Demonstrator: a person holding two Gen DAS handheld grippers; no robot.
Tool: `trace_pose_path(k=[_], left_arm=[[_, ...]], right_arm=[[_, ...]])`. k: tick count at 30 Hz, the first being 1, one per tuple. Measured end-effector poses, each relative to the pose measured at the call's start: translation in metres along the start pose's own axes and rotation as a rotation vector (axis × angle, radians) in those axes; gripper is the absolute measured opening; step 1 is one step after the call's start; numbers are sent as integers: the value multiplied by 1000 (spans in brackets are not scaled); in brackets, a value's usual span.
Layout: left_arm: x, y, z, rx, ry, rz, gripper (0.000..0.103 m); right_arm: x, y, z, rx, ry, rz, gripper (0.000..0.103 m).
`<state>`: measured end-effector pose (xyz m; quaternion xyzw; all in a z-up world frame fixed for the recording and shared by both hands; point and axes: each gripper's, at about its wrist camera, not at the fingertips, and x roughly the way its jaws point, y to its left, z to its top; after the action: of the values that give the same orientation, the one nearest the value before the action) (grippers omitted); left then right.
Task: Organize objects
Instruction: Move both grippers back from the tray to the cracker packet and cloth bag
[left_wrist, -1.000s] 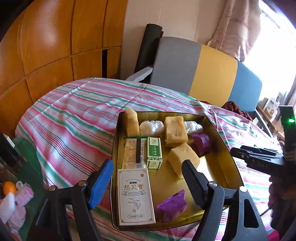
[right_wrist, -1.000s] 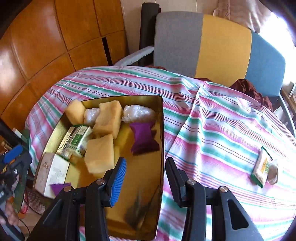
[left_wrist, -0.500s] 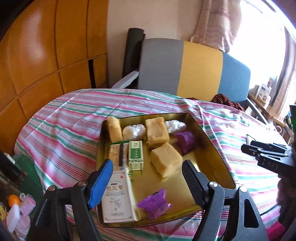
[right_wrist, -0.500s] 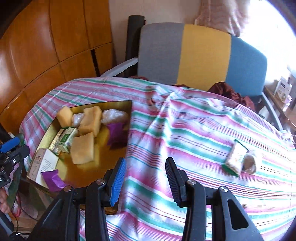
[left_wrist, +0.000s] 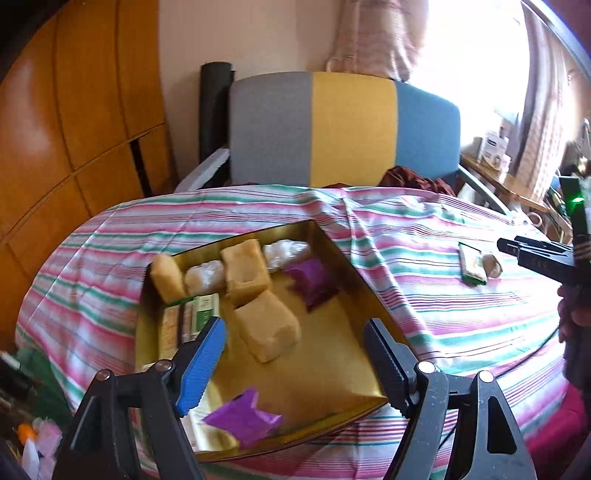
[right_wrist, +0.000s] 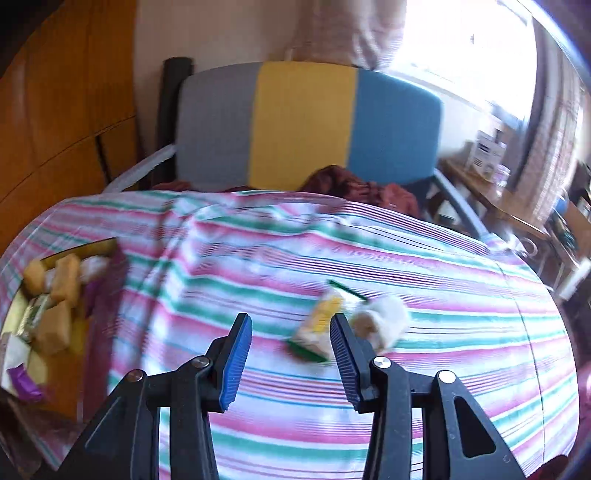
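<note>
A gold tray (left_wrist: 334, 354) sits on the striped cloth, holding several yellow sponge-like blocks (left_wrist: 267, 330), white wrapped packets (left_wrist: 286, 251), two purple packets (left_wrist: 242, 415) and a green box (left_wrist: 205, 314). My left gripper (left_wrist: 293, 325) hangs open and empty over the tray's near half. Off to the right, a green-edged packet (right_wrist: 317, 326) and a small white-wrapped roll (right_wrist: 386, 317) lie on the cloth, also seen as the packet (left_wrist: 472, 264) in the left wrist view. My right gripper (right_wrist: 290, 319) hovers open and empty just short of that packet, with the tray (right_wrist: 92, 245) far to its left.
A grey, yellow and blue chair back (left_wrist: 343, 129) stands behind the round table. Wooden panels (left_wrist: 74, 110) fill the left wall. A cluttered side shelf (left_wrist: 495, 155) and a bright window are at the right. The cloth (right_wrist: 258, 266) between tray and packet is bare.
My right gripper has travelled right, from over the tray to the packet and roll on the cloth. The left gripper has shifted right over the tray. Both kept their openings.
</note>
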<state>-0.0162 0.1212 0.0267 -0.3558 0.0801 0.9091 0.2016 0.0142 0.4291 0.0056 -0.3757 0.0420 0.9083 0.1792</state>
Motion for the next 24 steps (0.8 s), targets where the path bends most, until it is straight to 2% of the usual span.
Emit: trace_pose_path(k=[4,7,11,19,24], left_arm=[[5,-22,4,48,7,-19,78],[12,-37,9,79,18,-28,79],[23,-56,15,107,32,-45,80],[50,-94,23,162,74,-74,80],[67,-116,24,173,113,-116,80]], right_arm=[[13,-51,-10,139,-5,-75,44],[24,-86,-19,288,49,-126,44],[23,-120,-27,437,82,-127,44],[32,-128,-33,492,145,-116,44],[29,-142,-37,560,143,-134,44]])
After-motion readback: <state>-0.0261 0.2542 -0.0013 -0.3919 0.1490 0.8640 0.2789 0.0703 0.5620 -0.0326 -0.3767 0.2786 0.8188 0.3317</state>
